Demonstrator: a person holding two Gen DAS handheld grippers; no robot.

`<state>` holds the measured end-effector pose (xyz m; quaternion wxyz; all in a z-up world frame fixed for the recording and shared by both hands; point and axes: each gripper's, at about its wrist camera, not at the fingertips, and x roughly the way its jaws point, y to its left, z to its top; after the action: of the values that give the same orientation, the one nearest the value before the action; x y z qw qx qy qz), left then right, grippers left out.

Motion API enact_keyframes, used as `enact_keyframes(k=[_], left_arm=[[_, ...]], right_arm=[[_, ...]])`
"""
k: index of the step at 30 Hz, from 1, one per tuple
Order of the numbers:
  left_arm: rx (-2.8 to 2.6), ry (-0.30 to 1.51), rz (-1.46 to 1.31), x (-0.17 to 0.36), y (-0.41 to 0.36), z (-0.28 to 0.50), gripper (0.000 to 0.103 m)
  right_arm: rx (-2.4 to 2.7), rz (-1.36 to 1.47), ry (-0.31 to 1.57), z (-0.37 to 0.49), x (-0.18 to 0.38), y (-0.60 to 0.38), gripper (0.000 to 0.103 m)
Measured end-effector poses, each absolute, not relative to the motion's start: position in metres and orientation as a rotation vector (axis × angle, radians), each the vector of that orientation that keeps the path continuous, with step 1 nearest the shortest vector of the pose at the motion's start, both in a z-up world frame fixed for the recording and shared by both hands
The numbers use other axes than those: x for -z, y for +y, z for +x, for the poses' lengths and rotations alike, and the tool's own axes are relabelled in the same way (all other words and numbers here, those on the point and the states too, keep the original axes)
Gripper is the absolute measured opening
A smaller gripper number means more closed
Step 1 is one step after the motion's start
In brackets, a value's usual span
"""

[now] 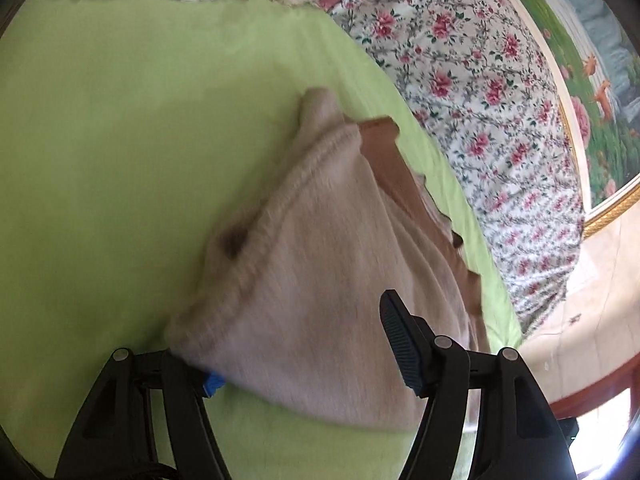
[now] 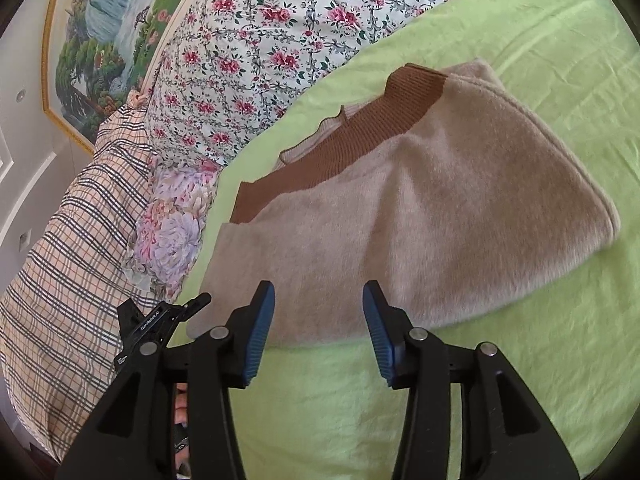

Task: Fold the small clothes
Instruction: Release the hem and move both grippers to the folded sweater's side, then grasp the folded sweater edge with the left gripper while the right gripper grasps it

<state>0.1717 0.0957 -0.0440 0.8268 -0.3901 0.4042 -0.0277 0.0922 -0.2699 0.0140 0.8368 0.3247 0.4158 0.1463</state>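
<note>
Beige sweater lying folded on the green bed sheet, long axis running 8 to 2 o'clock. Right gripper spread, empty, near hem at 12 o'clock. Left gripper spread wide astride a lifted fold, nearer the cloth.

Near bed edge: bare green sheet, free passage.
Mid-bed: beige sweater blocks.
Far edge: floral quilt, plaid pillow.

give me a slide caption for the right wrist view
Open right gripper hovers beside folded beige sweater on green sheet.
</note>
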Motion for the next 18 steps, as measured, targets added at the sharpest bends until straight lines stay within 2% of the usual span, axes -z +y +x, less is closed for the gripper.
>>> enact_keyframes(k=[2,3,4,8,13,15,16,18], left_arm=[[0.050,0.851,-0.785,0.040,0.093,0.180,0.038],[0.069,0.851,-0.775,0.038,0.090,0.185,0.013],[0.087,0.847,-0.768,0.035,0.087,0.189,0.009],[0.170,0.764,-0.626,-0.005,0.052,0.193,0.007],[0.357,0.733,-0.471,-0.042,-0.029,0.201,0.007],[0.413,0.748,-0.422,-0.042,-0.061,0.204,0.007],[0.435,0.765,-0.393,-0.039,-0.077,0.207,0.007],[0.465,0.800,-0.354,-0.027,-0.100,0.209,0.007]], right_arm=[[-0.312,0.676,0.890,0.106,-0.012,-0.274,0.047],[-0.308,0.665,0.897,0.112,-0.012,-0.275,0.047],[-0.306,0.653,0.902,0.120,-0.011,-0.277,0.047],[-0.339,0.645,0.907,0.153,-0.017,-0.291,0.047],[-0.435,0.701,0.955,0.198,-0.021,-0.306,0.048],[-0.506,0.743,1.008,0.217,-0.017,-0.305,0.055],[-0.542,0.764,1.033,0.228,-0.014,-0.303,0.064],[-0.598,0.786,1.053,0.240,-0.010,-0.298,0.073]])
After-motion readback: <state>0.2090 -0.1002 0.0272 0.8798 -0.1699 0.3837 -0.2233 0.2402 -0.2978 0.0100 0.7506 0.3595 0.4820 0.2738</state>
